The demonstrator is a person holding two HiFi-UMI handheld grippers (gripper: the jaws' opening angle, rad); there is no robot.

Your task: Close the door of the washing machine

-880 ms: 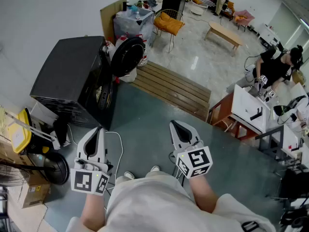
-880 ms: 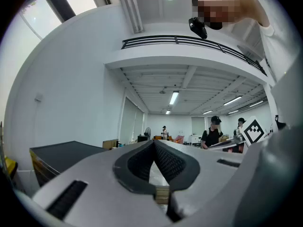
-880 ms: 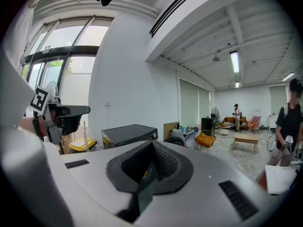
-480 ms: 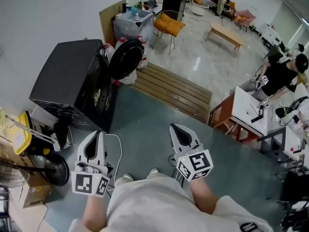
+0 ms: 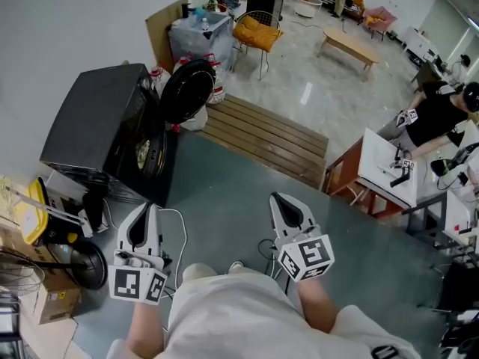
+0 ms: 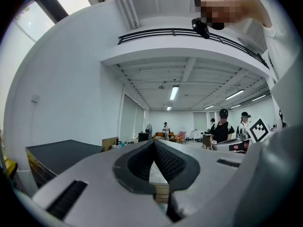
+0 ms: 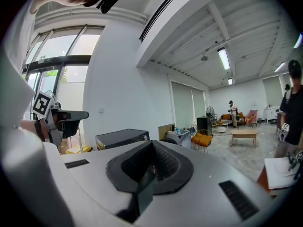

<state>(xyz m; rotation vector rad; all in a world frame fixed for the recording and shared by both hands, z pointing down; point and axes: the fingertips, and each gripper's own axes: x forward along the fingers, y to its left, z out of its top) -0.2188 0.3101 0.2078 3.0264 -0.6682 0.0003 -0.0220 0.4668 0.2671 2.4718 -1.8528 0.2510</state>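
Note:
In the head view the black washing machine [image 5: 97, 137] stands at the upper left against the wall, and its round door [image 5: 185, 90] is swung wide open towards the far side. Light shows on the drum opening [image 5: 142, 152]. My left gripper [image 5: 144, 209] is shut and empty, held low in front of me, well short of the machine. To its right my right gripper [image 5: 281, 199] is shut and empty too. In the right gripper view the machine [image 7: 123, 138] shows beyond the closed jaws of the right gripper [image 7: 151, 143]. The left gripper [image 6: 154, 143] points level into the room.
A slatted wooden platform [image 5: 266, 137] lies beyond the machine. A white cable [image 5: 176, 223] trails on the grey floor by my left gripper. A fan [image 5: 82, 264] and boxes sit at the lower left. A white desk [image 5: 389, 167] with a person [image 5: 438, 114] stands at the right.
Both grippers stay shut and hardly move. The washing machine sits slightly lower and further left in the view. The person at the right desk has shifted.

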